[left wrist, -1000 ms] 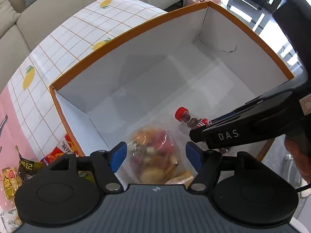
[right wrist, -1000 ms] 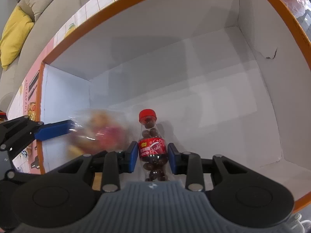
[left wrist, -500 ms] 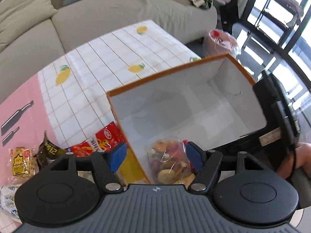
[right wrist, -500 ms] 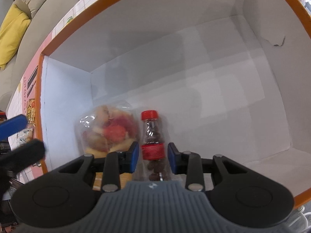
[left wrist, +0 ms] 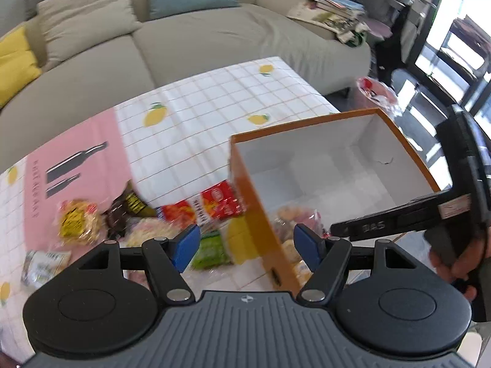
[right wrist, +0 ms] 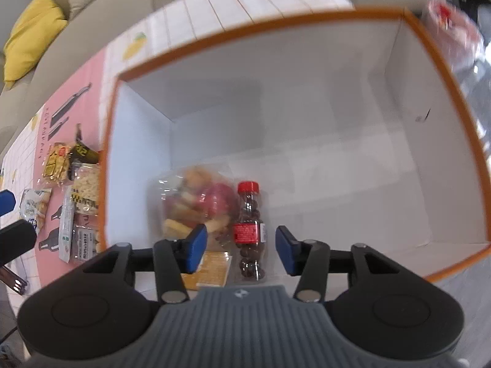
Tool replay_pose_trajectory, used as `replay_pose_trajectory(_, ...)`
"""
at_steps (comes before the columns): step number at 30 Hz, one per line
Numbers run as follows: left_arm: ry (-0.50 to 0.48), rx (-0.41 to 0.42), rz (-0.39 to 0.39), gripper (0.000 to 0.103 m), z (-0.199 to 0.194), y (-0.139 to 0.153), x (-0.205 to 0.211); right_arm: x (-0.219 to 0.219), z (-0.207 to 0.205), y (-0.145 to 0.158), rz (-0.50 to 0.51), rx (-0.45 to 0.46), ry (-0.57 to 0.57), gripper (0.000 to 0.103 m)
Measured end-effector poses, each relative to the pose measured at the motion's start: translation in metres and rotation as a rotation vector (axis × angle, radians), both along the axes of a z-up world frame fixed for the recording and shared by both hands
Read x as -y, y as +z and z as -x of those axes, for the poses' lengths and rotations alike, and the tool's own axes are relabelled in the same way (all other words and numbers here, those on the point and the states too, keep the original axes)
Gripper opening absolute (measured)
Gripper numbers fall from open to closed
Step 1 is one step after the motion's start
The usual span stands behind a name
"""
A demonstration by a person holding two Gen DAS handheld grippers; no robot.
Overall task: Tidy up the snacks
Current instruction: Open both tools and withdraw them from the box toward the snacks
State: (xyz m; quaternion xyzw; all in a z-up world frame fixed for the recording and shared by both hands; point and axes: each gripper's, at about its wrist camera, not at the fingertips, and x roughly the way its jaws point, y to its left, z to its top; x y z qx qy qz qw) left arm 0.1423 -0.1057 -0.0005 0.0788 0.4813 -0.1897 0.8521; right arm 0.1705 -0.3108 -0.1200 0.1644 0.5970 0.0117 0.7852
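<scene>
Meanwhile both grippers, left [left wrist: 245, 243] and right [right wrist: 241, 248], gape empty; between the right's fingers stands the candy bottle [right wrist: 250, 230] inside the orange box [right wrist: 445, 98], risking toppling if clipped.

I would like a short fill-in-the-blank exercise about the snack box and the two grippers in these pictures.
1. The small bottle in the box has a ___ cap.
2. The clear bag of mixed snacks stands on the bottle's ___ side in the right wrist view.
3. The right gripper and the left gripper are both ___.

Missing words: red; left; open
</scene>
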Motion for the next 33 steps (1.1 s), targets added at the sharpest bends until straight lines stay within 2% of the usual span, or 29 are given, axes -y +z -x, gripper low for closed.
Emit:
replay_pose_trajectory(4,0.074,0.023,0.029,0.082,0.017,0.009,-0.026,-0.016,0.018,0.027,0.053,0.098,0.023,0.058)
replay_pose_trajectory(6,0.115,0.04,0.048,0.082,0.025,0.013,-0.04,-0.021,0.028,0.04,0.056,0.144,0.024,0.063)
replay_pose_trajectory(11,0.214,0.084,0.097,0.082,0.048,0.02,-0.078,-0.037,0.055,0.072,0.049,0.284,0.027,0.066)
replay_pose_trajectory(15,0.278,0.096,0.124,0.082,0.063,0.018,-0.106,-0.066,0.075,0.084,0.053,0.404,0.045,0.066)
replay_pose_trajectory(21,0.335,0.079,0.13,0.082,0.079,0.0,-0.138,-0.119,0.102,0.091,0.079,0.564,0.145,0.066)
replay_pose_trajectory(26,0.387,0.025,0.117,0.082,0.081,-0.019,-0.155,-0.154,0.112,0.078,0.103,0.606,0.228,0.066)
replay_pose_trajectory(29,0.405,0.012,0.118,0.081,0.078,-0.027,-0.161,-0.173,0.112,0.066,0.114,0.589,0.283,0.061)
replay_pose_trajectory(33,0.406,0.001,0.114,0.078,0.068,-0.035,-0.164,-0.192,0.104,0.053,0.143,0.559,0.331,0.06)
